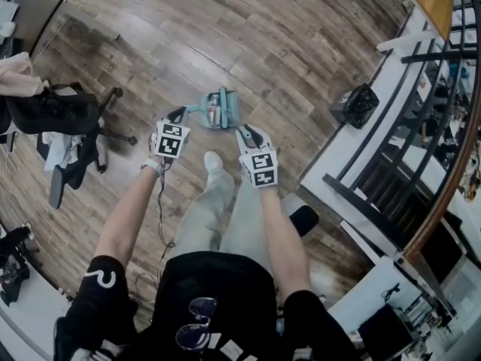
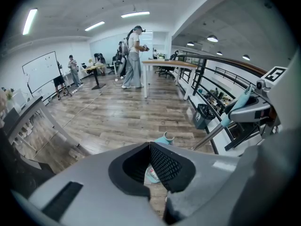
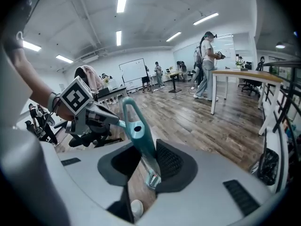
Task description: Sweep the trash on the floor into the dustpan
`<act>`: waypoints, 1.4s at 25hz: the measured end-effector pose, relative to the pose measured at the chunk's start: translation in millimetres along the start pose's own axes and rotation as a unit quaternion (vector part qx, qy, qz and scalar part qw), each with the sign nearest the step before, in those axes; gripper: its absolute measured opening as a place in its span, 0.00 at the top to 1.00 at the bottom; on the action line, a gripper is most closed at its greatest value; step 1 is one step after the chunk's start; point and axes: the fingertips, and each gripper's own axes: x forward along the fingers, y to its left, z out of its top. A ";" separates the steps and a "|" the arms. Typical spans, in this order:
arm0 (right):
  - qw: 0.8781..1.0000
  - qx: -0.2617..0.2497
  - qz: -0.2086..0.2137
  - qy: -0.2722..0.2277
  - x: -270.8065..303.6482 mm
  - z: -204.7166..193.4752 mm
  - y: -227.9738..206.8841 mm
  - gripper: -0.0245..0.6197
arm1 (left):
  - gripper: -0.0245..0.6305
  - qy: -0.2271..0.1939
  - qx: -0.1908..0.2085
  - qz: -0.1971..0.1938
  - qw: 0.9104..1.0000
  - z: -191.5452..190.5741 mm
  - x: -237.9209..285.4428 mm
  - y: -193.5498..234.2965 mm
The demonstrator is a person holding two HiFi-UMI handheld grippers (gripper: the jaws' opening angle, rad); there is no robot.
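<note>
The left gripper [image 1: 180, 116] is clamping the handle of the teal dustpan [image 1: 228, 102], its jaws drawn together on it. The right gripper [image 1: 245, 133] is squeezing the broom handle [image 3: 135, 127]. The dustpan is sitting on the wooden floor [image 1: 285, 51] between both grippers and is already carrying wrapper-like trash [image 1: 213, 113]. No loose litter is showing nearby, so the sweeping is seemingly nearing its end.

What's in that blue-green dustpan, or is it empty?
Not empty: the dustpan holds a white-and-red scrap, visible in the head and left gripper views.
</note>
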 end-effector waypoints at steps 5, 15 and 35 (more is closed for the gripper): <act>0.999 0.002 -0.024 -0.021 -12.9 13.7 -19.8 0.82 | 0.96 0.002 0.000 -0.001 1.000 -0.7 0.0 0.3; 0.997 -0.024 -0.075 -0.024 -39.2 24.9 -57.3 0.83 | 0.96 0.005 0.001 -0.002 1.000 0.5 -1.0 1.1; 1.000 0.002 -0.026 -0.002 6.7 -2.5 12.2 0.80 | 0.96 -0.004 -0.006 -0.004 1.000 0.8 -0.1 2.0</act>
